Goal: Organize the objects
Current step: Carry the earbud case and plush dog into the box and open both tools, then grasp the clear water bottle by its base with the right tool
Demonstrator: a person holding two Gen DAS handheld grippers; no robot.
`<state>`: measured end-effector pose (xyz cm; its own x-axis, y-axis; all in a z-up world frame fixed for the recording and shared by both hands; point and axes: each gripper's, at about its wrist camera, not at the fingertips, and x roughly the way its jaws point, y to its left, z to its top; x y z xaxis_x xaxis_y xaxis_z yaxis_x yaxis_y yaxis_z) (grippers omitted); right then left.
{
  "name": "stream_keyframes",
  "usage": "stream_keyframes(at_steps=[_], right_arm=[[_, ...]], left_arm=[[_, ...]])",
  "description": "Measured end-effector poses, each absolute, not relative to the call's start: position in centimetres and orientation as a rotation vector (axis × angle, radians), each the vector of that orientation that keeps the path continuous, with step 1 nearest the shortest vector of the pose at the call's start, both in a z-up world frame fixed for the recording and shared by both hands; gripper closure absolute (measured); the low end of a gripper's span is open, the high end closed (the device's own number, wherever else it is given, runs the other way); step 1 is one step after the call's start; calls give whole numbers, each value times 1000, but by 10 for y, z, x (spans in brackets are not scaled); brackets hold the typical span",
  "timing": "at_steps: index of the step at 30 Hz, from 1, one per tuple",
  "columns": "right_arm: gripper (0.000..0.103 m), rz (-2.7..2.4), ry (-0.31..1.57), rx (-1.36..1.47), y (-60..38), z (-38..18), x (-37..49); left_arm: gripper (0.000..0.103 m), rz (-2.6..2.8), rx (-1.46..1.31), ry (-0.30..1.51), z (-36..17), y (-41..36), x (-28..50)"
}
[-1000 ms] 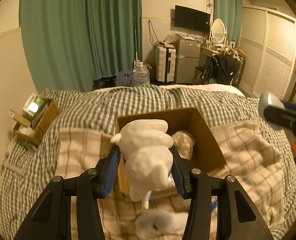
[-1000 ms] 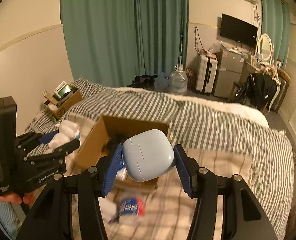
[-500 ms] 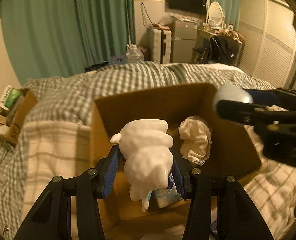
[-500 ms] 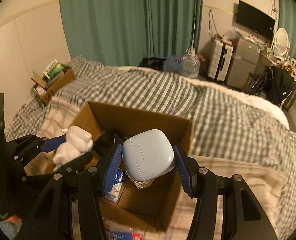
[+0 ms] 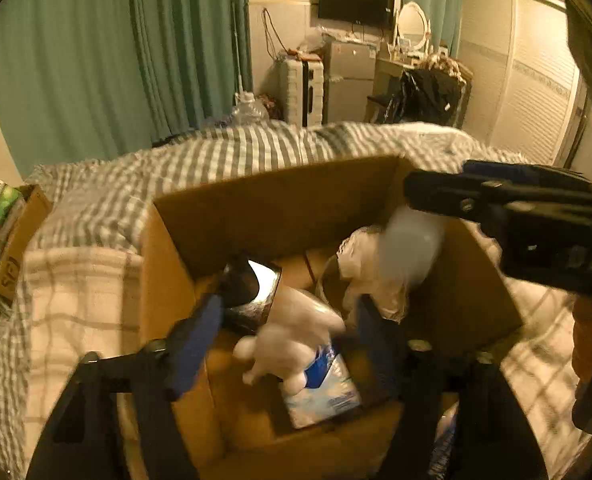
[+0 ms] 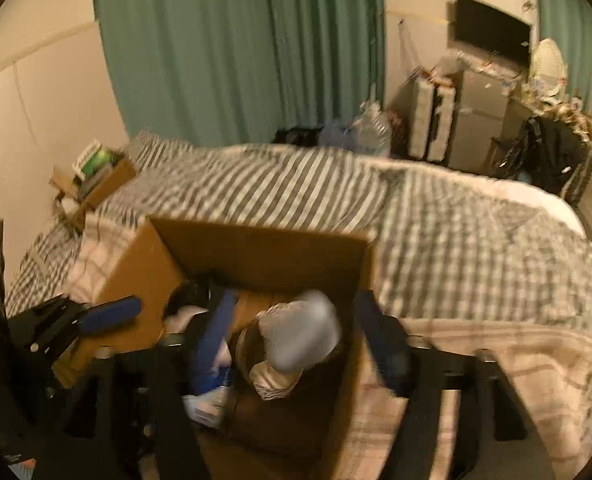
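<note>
An open cardboard box (image 5: 256,212) stands on the bed; it also shows in the right wrist view (image 6: 256,256). My left gripper (image 5: 292,320) is open above the box, and the white toy figure (image 5: 292,344) is loose between its fingers, blurred, over a blue-and-white packet (image 5: 328,392). My right gripper (image 6: 296,320) is open over the box, and the pale blue case (image 6: 300,336) is blurred and free between its fingers; it also shows in the left wrist view (image 5: 410,248). A crumpled white bag (image 5: 372,280) and a dark shiny object (image 5: 256,288) lie inside.
The bed has a striped cover (image 5: 236,156) and a checked blanket (image 5: 76,300). A small cardboard box of items (image 5: 4,236) sits at the bed's left edge. Green curtains, suitcases, a fridge and a wardrobe stand behind.
Both grippers moved down over the box and opened. The white toy and the blue case left the fingers and are dropping into the box.
</note>
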<state>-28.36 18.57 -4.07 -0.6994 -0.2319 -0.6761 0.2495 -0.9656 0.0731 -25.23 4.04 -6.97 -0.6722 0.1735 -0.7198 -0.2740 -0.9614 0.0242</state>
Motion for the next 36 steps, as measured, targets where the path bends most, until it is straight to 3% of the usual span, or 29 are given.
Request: stream_keyframes(at_steps=[1, 4, 7, 14, 19, 27, 31, 36], right_arm=[[25, -2696, 23, 1042, 191, -31, -278], [24, -2728, 11, 1010, 203, 3, -257], [13, -2780, 55, 960, 213, 41, -227], [7, -2887, 118, 853, 226, 114, -135], [1, -2895, 125, 806, 223, 130, -80], [0, -2871, 117, 787, 214, 78, -29], [0, -2826, 65, 865, 212, 21, -30], [0, -2765, 202, 1046, 194, -32, -48]], left_arm=[[17, 2672, -1113, 189, -62, 41, -250], [15, 2699, -1071, 184, -32, 39, -229], [0, 2746, -1024, 166, 1, 32, -203], [0, 2830, -916, 126, 62, 6, -132], [0, 2888, -868, 112, 87, -12, -88], [0, 2927, -893, 108, 57, -28, -36], [0, 2959, -952, 31, 10, -31, -31], [0, 2912, -1106, -43, -54, -28, -45]])
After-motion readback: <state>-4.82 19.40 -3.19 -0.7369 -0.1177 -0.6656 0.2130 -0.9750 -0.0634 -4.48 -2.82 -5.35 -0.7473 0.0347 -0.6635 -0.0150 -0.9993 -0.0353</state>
